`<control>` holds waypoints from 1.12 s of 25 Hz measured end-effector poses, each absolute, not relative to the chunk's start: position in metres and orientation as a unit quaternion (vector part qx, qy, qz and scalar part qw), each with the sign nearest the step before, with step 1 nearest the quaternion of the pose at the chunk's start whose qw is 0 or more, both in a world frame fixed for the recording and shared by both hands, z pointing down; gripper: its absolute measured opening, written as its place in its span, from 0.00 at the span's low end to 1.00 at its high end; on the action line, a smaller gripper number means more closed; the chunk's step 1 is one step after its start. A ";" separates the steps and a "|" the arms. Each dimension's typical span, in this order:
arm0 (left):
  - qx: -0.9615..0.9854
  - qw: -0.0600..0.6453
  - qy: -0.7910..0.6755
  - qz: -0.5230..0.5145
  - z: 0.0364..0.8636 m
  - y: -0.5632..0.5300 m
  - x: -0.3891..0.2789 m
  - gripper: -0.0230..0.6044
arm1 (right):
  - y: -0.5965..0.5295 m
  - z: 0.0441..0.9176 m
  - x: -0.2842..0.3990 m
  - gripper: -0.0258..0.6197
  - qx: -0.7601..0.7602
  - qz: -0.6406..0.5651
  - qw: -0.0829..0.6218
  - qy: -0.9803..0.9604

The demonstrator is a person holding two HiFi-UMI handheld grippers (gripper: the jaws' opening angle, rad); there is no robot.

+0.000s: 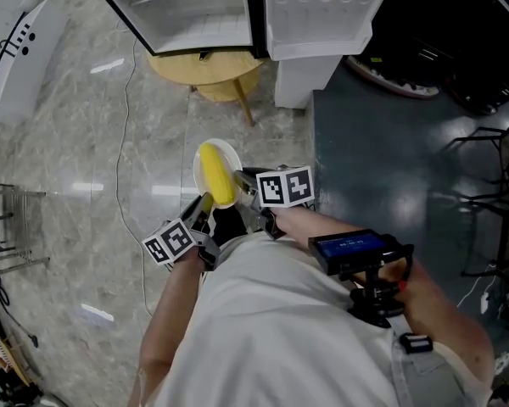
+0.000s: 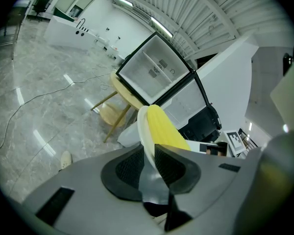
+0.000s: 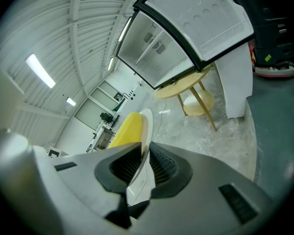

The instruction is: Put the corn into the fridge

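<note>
A yellow corn cob (image 1: 216,175) lies on a small white plate (image 1: 230,152), held in the air in front of me over the floor. My left gripper (image 1: 205,206) is shut on the plate's near-left rim. My right gripper (image 1: 244,181) is shut on its right rim. In the left gripper view the plate (image 2: 143,126) runs edge-on between the dark pads (image 2: 126,168), with the corn (image 2: 165,129) on its right. In the right gripper view the plate (image 3: 147,124) is pinched the same way, with the corn (image 3: 127,129) on its left. The open fridge (image 1: 195,7) stands ahead, its shelves bare.
The fridge sits on a round wooden table (image 1: 205,70), with its white door (image 1: 322,11) swung to the right. A thin cable (image 1: 123,134) trails over the marble floor. A dark floor area (image 1: 390,159) lies at right, a white counter (image 1: 17,49) at far left.
</note>
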State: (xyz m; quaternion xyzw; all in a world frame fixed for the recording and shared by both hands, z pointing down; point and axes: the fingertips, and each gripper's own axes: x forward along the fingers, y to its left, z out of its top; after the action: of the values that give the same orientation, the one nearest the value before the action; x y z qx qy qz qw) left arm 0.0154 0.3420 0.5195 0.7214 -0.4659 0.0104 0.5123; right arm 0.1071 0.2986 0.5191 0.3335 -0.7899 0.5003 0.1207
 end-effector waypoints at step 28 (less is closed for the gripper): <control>0.714 0.520 -0.470 0.015 0.522 0.337 -0.006 0.15 | 0.293 0.521 0.085 0.12 0.324 0.502 0.125 -0.792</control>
State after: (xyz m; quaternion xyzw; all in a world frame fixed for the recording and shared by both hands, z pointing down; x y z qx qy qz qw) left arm -0.0060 0.3366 0.5221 0.7135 -0.4697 0.0147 0.5197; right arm 0.0847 0.2927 0.5214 0.3242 -0.7920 0.5020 0.1250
